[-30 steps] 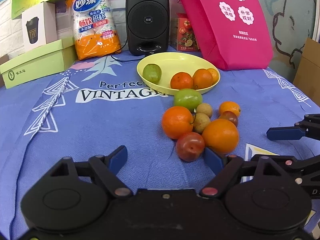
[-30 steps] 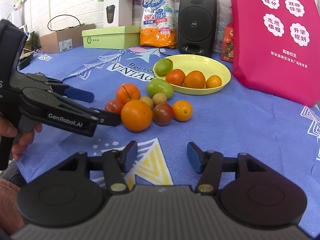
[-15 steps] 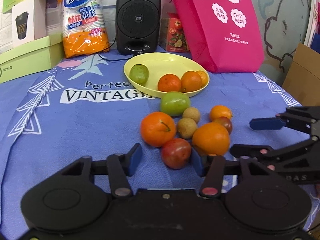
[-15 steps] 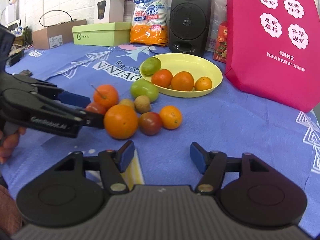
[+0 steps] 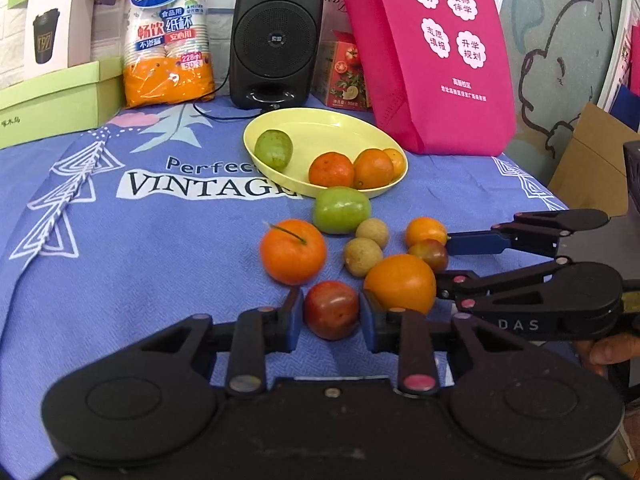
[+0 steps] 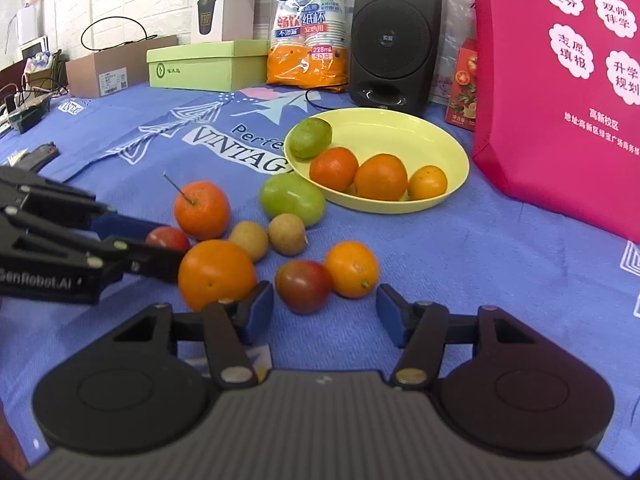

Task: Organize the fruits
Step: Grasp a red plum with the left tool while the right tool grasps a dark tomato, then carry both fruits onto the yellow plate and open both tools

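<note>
A yellow plate (image 5: 344,128) holds a green fruit and three orange ones. In front of it on the blue cloth lie several loose fruits. My left gripper (image 5: 330,314) has its jaws on both sides of a dark red fruit (image 5: 331,309), pads at or very near its skin; it also shows in the right wrist view (image 6: 168,238). A large orange (image 5: 400,283) touches the right pad. My right gripper (image 6: 325,308) is open, close behind another dark red fruit (image 6: 303,286) and a small orange (image 6: 351,268).
A stemmed orange (image 5: 293,250), a green fruit (image 5: 341,209) and two small brown fruits (image 5: 363,255) lie nearby. A black speaker (image 5: 276,36), an orange cup pack (image 5: 166,36), green box (image 5: 52,100) and pink bag (image 5: 436,56) stand behind the plate.
My left gripper moved forward and narrowed around the dark red fruit. My right gripper moved forward up to the second red fruit and the small orange.
</note>
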Tool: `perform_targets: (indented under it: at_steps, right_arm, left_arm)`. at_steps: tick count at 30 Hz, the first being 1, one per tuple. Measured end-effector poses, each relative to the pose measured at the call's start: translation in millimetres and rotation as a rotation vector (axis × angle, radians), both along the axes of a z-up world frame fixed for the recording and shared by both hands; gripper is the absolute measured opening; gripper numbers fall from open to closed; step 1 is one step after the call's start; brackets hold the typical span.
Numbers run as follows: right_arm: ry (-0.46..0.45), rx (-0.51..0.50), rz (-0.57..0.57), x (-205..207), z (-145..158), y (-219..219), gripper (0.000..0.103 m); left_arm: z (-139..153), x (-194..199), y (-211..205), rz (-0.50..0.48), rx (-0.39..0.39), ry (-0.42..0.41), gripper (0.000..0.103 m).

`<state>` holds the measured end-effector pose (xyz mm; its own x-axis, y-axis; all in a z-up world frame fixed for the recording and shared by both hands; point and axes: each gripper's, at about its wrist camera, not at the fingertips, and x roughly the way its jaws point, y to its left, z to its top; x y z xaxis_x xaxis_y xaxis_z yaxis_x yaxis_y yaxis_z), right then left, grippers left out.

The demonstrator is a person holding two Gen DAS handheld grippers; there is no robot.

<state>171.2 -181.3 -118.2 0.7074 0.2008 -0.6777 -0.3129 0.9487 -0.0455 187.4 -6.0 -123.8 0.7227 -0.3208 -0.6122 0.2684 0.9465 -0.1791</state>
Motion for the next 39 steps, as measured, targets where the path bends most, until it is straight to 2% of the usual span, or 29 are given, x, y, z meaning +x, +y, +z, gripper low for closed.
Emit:
perform_targets:
  at_steps: [4,7,15,17,19,24,26,28,29,37,39]
  right_arm:
    - [0.007,0.023,-0.015,4.4,-1.8,-1.4,0.055]
    - [0.009,0.028,-0.029,4.5,-2.2,-3.8,0.055]
    - [-0.031,-0.083,-0.084,-11.1,2.6,-3.5,0.056]
    - [-0.031,-0.073,-0.081,-14.4,3.4,-5.3,0.056]
    - [-0.015,-0.014,-0.06,-11.7,2.6,-8.1,0.053]
    - [-0.009,0.01,-0.05,0.9,-2.6,-0.1,0.051]
    - [-0.009,0.015,-0.051,2.0,-3.0,0.4,0.046]
    - [-0.018,0.017,-0.047,-0.9,-3.0,0.5,0.033]
    - [-0.019,0.018,-0.047,-2.5,-2.9,0.2,0.03]
    - [-0.037,0.061,-0.051,-20.4,2.5,-3.4,0.03]
    - [-0.039,0.062,-0.052,-27.2,4.2,-3.5,0.03]
  left_arm:
    - [-2.5,3.9,3.3,0.013,-0.034,0.012,0.029]
    - [-3.2,4.1,1.3,0.007,-0.026,0.007,0.029]
    - [-4.0,-0.7,0.1,0.001,-0.017,0.003,0.029]
    - [-4.3,-1.2,0.8,0.002,-0.025,0.007,0.029]
    - [-4.7,-0.2,1.1,0.007,-0.035,0.011,0.029]
    - [-6.0,4.1,-0.8,0.014,-0.033,0.015,0.03]
    - [-6.8,5.1,-1.3,0.015,-0.034,0.015,0.03]
    - [-6.8,3.3,-3.6,0.013,-0.022,0.008,0.03]
    - [-6.6,2.0,-4.4,0.013,-0.018,0.005,0.03]
    - [-0.6,-10.5,7.5,0.018,-0.061,0.01,0.029]
    - [2.7,-16.7,9.0,0.028,-0.044,-0.01,0.029]
